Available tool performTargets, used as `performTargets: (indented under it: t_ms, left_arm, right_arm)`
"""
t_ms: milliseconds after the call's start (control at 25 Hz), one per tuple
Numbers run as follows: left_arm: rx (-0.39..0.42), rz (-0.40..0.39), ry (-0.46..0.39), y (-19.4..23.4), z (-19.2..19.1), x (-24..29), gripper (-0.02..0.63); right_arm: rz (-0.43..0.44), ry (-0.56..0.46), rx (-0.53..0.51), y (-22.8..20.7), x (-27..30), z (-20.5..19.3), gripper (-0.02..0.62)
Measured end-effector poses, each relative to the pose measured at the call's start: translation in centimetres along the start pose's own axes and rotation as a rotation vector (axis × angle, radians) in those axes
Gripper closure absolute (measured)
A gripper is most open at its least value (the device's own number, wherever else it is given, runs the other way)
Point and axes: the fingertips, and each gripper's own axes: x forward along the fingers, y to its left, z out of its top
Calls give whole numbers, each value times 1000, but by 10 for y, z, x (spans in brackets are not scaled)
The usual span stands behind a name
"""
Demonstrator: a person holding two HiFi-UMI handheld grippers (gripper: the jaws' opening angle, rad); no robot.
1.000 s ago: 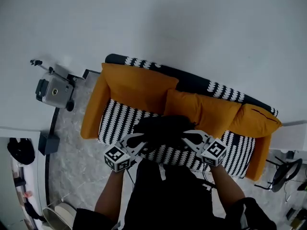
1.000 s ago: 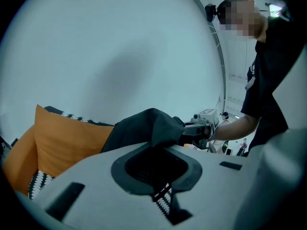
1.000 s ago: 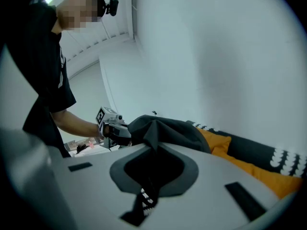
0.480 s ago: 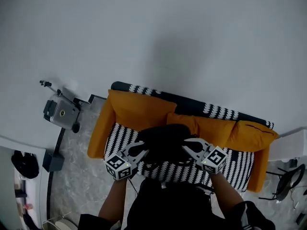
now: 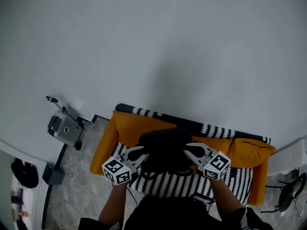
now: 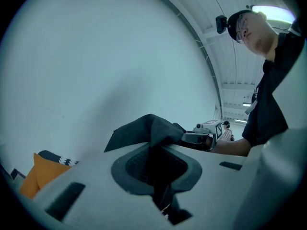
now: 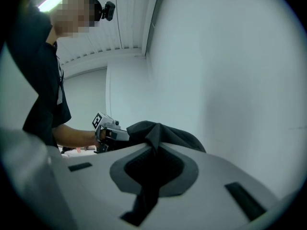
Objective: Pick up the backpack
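Head view: the backpack [image 5: 164, 150] hangs between the two grippers, in front of the sofa's [image 5: 251, 149] back cushions and over the middle of its striped seat. It looks to be off the seat, so the pick-up seems mostly done. What is left, by my reading, is only to bring it fully clear of the sofa and keep it steady. The left gripper [image 5: 138, 154] holds the bag's left side and the right gripper [image 5: 193, 151] its right side. The two sit at about the same height, and both forearms reach forward from the picture's bottom edge, angled slightly inward.

Left gripper view: the jaws are pressed together on a fold of the bag's black fabric, which rises in a peak just beyond them. The gripper points roughly level toward the pale wall. The sofa shows only low in the left corner, well below the bag. The right gripper shows past the fabric, clamped on the far side.

Right gripper view: these jaws are likewise closed tight on black fabric, with a strip of it trailing down between them. The gripper points about level, and the left gripper is visible across the bag.
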Motion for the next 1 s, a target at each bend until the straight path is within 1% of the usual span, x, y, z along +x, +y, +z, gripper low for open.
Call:
performTargets:
  t_ms: [160,360,560,880,1000]
  left_arm:
    - [21,-9,-32,-4,32,3,566]
    - [65,-40,-54,-11,68,9,566]
    - [79,-75,-106,-18,98,12,566]
    - [140,-102,-145,-24,146,19,566]
    - [167,-109,-148,-28,160,20,566]
  right_arm:
    - [-2,-43,-30,-2,-2,33,568]
    - [-12,-86,-66,-8,-6,70,568]
    - [-22,-124,-100,-11,-11,101,568]
    - [-26,-185,-152,-14,-18,145,568]
    - [-29,-201,-164,-14,-20,157,568]
